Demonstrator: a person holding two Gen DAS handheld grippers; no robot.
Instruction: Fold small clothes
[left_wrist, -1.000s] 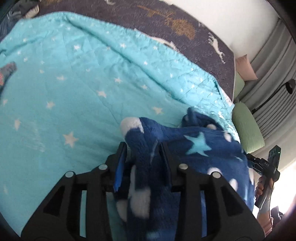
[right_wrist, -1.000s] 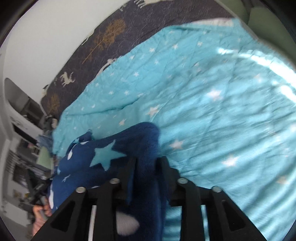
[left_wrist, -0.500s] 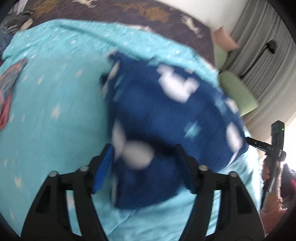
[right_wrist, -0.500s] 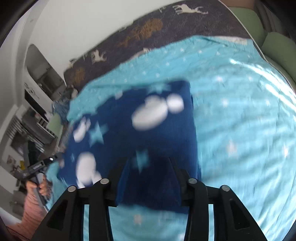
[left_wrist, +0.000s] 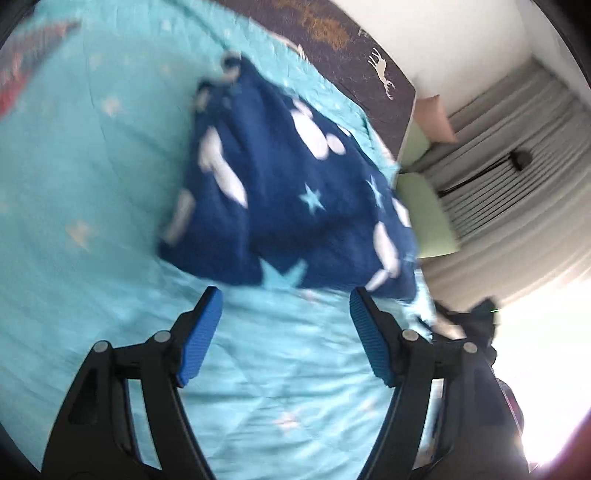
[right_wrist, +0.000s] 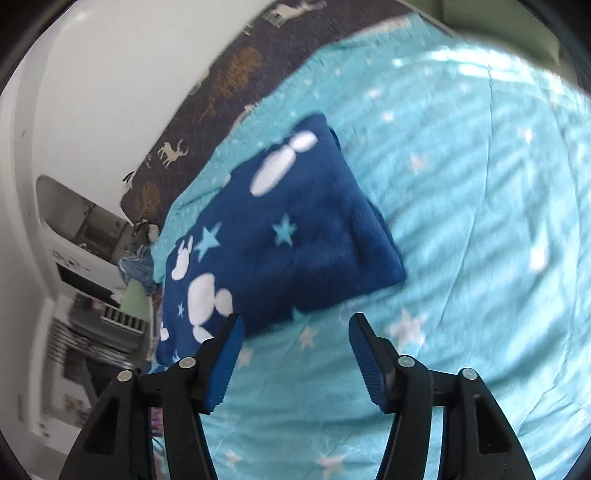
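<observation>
Left wrist: left hand-held gripper wide apart, holding nothing | right hand-held gripper likewise | fleece garment ahead, untouched

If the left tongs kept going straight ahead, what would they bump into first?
Probably the turquoise quilt, just short of the folded blue fleece garment. The left tongs are open and empty, though depth is hard to judge.

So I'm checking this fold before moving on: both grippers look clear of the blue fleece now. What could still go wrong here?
The navy fleece garment lies folded on the turquoise quilt, both hand-held grippers open and off it. Risks: the thick fleece may spring open with nothing pinning it. Its far corner looks bunched, so the fold may be uneven. The left hand-held gripper and right hand-held gripper sit close to its edge and could snag it.
</observation>
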